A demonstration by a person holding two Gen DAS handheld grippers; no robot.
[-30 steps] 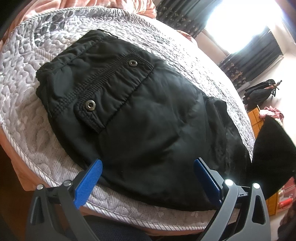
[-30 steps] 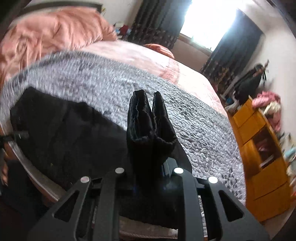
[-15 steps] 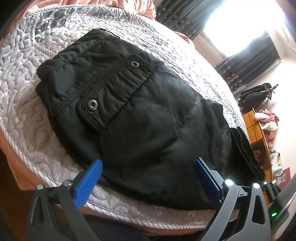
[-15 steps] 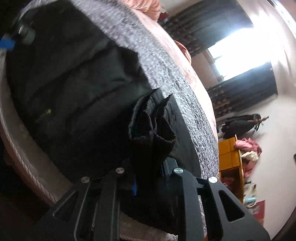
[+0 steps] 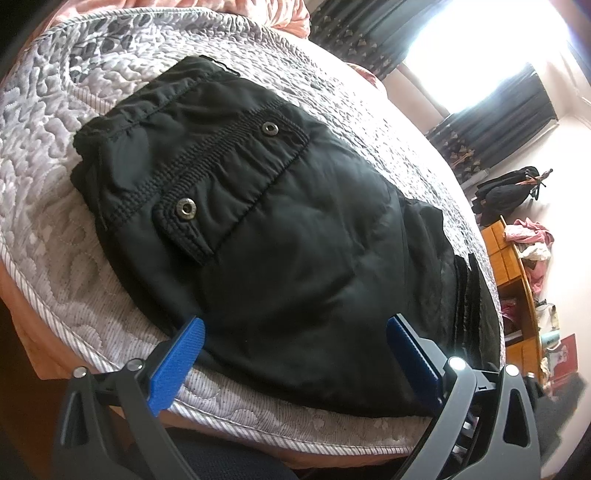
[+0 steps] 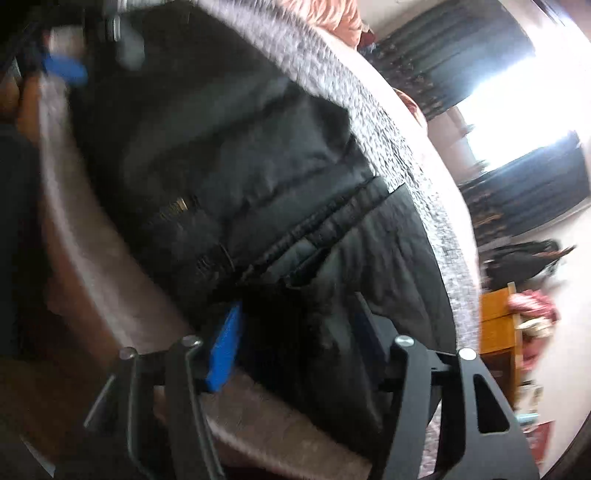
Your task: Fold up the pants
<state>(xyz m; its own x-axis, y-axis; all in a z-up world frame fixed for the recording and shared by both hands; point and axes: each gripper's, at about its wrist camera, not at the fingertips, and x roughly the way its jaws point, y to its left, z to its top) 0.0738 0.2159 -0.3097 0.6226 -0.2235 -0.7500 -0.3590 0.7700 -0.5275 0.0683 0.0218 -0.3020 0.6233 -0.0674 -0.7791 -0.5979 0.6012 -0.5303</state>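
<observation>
The black pants (image 5: 280, 236) lie folded on the grey quilted bedspread (image 5: 48, 236), waistband at the far left, a flap pocket with two metal snaps (image 5: 185, 208) facing up. The leg ends lie stacked at the right edge (image 5: 467, 291). My left gripper (image 5: 295, 339) is open, its blue pads on either side of the pants' near edge. In the blurred right wrist view my right gripper (image 6: 295, 325) has its jaws apart, with the black fabric (image 6: 314, 266) lying between them. The left gripper also shows in the right wrist view at top left (image 6: 62, 70).
The bed's near edge runs just under both grippers. A pink blanket (image 5: 280, 11) lies at the far end of the bed. An orange shelf unit (image 5: 517, 258) with clothes and a black bag (image 5: 506, 188) stand on the right by the curtained window.
My right gripper carried the pinched leg ends leftward and down onto the folded pants, then opened and let them go. The left gripper stayed in place and open.
</observation>
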